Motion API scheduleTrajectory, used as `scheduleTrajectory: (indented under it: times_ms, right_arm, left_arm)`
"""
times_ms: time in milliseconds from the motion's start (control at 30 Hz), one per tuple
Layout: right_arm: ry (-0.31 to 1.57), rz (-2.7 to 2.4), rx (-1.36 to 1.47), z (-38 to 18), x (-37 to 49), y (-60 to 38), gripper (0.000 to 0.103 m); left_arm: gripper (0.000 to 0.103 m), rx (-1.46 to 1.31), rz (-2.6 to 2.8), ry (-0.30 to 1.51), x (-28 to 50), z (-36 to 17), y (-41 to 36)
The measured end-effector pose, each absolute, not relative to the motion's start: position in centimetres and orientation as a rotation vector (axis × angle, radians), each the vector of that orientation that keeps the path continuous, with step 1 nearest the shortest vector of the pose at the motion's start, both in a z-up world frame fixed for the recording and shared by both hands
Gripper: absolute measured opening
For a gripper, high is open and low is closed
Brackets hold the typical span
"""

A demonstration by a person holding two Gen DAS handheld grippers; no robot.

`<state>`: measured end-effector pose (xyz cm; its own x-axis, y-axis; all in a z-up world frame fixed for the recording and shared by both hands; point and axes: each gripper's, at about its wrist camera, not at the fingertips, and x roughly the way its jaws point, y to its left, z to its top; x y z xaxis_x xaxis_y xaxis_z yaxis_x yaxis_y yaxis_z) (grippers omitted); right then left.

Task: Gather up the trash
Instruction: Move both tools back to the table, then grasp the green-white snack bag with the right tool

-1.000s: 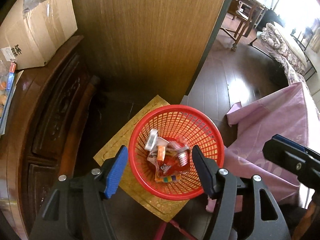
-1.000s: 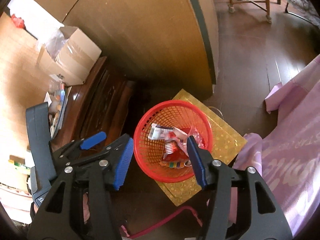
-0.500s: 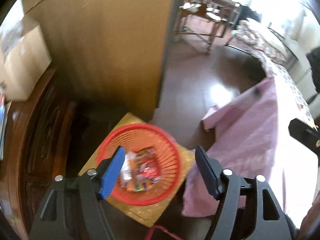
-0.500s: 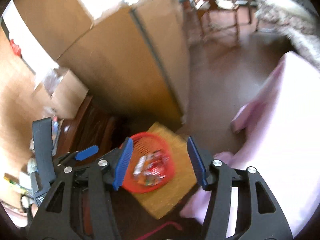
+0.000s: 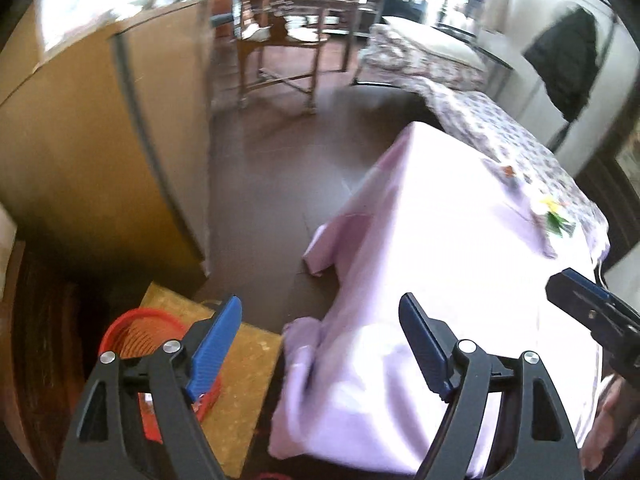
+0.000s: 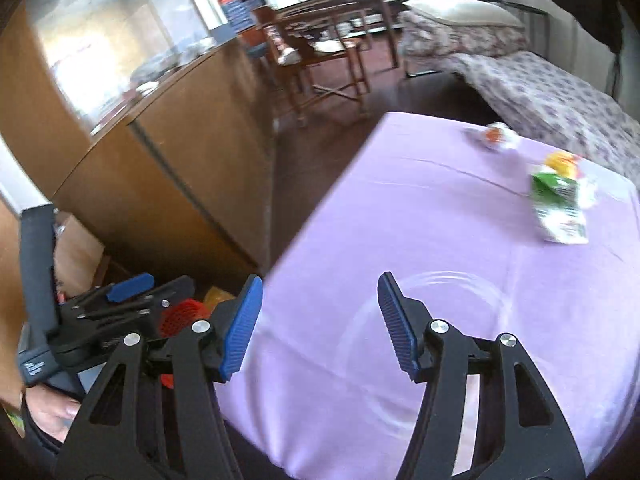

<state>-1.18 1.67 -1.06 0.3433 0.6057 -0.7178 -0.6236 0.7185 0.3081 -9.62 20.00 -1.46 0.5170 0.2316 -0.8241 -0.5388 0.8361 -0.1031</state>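
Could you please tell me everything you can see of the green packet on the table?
The green packet lies flat near the far right of the purple cloth, a crumpled wrapper that looks like foil or plastic: green at the top, white with blurred print lower down, silvery torn edges. A yellow-orange bit sits at its far end; whether it is part of it I cannot tell. No gripper touches it. In the left wrist view it shows only as a small green-yellow smear.
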Motion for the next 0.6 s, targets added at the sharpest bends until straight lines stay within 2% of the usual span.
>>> scheduleTrajectory:
  times_ms: [100, 167, 367, 600]
  right_arm:
    - [0.921, 0.761, 0.008, -1.4, 0.6, -0.8, 0.06]
    - [0.915, 0.732, 0.027, -1.7, 1.9, -2.6, 0.066]
    - [0.91, 0.667, 0.079, -2.7, 5.7, -6.6, 0.074]
    - [0.944, 0.605, 0.154, -4.4, 9.6, -10.5, 0.075]
  left_arm:
    - [0.081, -0.352, 0.438, 0.922, -7.0, -1.4, 17.9]
    - [0.081, -0.356, 0.406, 0.924, -5.0, -1.3, 16.5]
    - [0.087, -0.304, 0.337, 0.92, 0.4, -1.1, 12.2]
    - [0.087, -0.269, 0.271, 0.979, 6.9, -3.1, 7.5]
